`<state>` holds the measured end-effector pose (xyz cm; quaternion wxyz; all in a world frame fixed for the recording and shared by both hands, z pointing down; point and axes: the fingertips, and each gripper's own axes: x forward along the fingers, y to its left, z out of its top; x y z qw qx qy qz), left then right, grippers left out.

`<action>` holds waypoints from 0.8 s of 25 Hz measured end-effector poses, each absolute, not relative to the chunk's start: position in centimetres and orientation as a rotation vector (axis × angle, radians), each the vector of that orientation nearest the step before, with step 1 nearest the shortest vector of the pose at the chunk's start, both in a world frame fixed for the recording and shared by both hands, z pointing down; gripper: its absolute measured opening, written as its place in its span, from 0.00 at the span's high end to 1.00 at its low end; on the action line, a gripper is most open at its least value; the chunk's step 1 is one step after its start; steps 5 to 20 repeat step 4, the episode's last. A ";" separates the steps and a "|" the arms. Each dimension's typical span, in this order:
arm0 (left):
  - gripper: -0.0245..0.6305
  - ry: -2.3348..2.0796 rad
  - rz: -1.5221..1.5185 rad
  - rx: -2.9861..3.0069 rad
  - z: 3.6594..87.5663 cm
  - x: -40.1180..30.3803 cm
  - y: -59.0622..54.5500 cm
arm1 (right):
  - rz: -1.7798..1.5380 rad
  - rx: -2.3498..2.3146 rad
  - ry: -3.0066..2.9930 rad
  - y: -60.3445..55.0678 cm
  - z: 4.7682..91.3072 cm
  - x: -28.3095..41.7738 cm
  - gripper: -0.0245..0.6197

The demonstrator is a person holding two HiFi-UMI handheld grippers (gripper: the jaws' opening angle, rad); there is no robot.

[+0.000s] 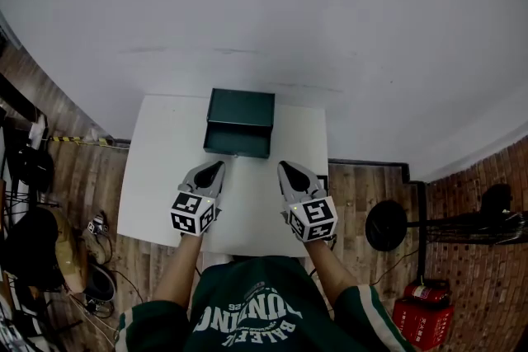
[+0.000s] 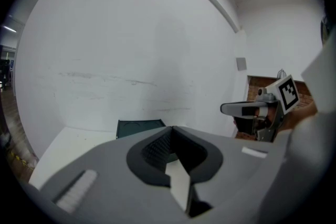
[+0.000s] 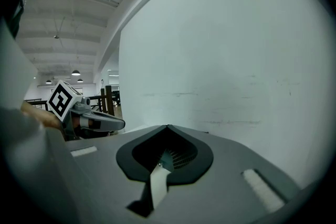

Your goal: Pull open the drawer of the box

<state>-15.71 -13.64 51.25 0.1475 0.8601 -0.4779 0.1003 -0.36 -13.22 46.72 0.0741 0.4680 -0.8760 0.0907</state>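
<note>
A dark green box (image 1: 241, 107) stands at the far edge of the white table (image 1: 165, 177), against the wall. Its drawer front (image 1: 238, 142) faces me, with a small handle (image 1: 233, 154) at the lower edge. My left gripper (image 1: 220, 166) hovers just short of that front, shut and holding nothing. My right gripper (image 1: 283, 166) hangs level with it to the right, shut and also holding nothing. The left gripper view shows the joined left gripper (image 2: 172, 127) tips, the box (image 2: 137, 127) beyond them and the right gripper (image 2: 247, 108) alongside. In the right gripper view the right gripper (image 3: 167, 126) tips meet, and the left gripper (image 3: 100, 122) shows at the left.
A white wall (image 1: 330, 29) rises right behind the table. A round black stand (image 1: 386, 225) and a red canister (image 1: 425, 305) sit on the wooden floor at the right. Dark bags and cables (image 1: 33, 243) lie at the left.
</note>
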 end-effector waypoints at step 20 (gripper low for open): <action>0.88 -1.375 0.282 2.476 51.2 -15.8 -14.1 | 0.274 1.400 -2.631 -13.6 46.8 -0.6 0.96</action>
